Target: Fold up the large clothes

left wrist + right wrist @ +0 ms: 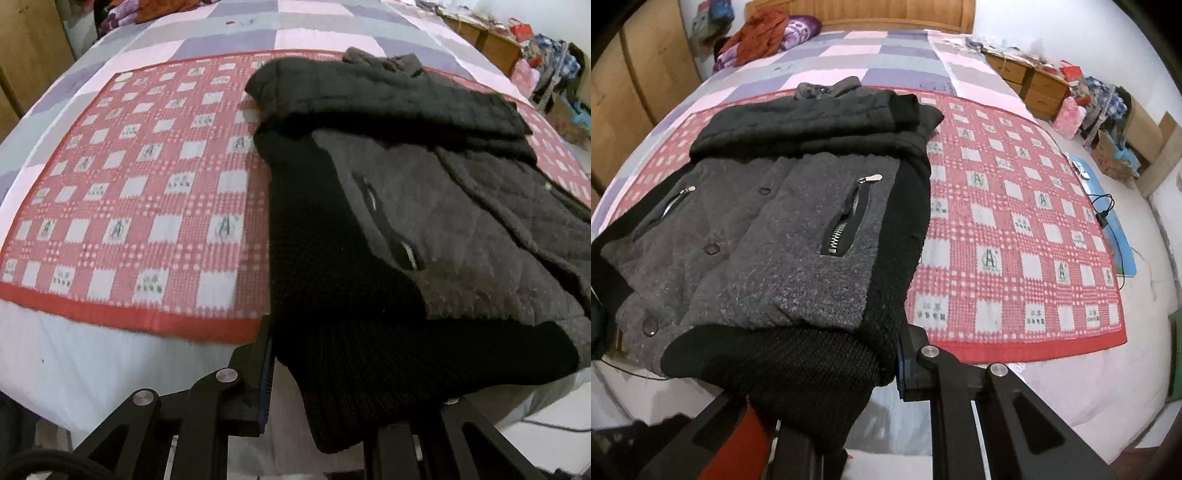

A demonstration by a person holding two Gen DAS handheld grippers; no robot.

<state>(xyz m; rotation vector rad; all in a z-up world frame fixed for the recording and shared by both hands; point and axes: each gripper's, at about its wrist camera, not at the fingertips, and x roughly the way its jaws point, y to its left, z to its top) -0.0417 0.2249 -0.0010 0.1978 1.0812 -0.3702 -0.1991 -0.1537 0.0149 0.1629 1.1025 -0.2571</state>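
**Both grippers grip the hem**

The jacket (pixel 768 229) lies on the red mat (pixel 1015 236) (sleeves folded across). Left gripper (pixel 354 402) at 6 o'clock and right gripper (pixel 827 387) each clamp its black ribbed hem.

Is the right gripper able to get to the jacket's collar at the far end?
Probably not right now. The right gripper looks clamped on the black ribbed hem of the jacket, and the collar lies beyond the folded sleeves.
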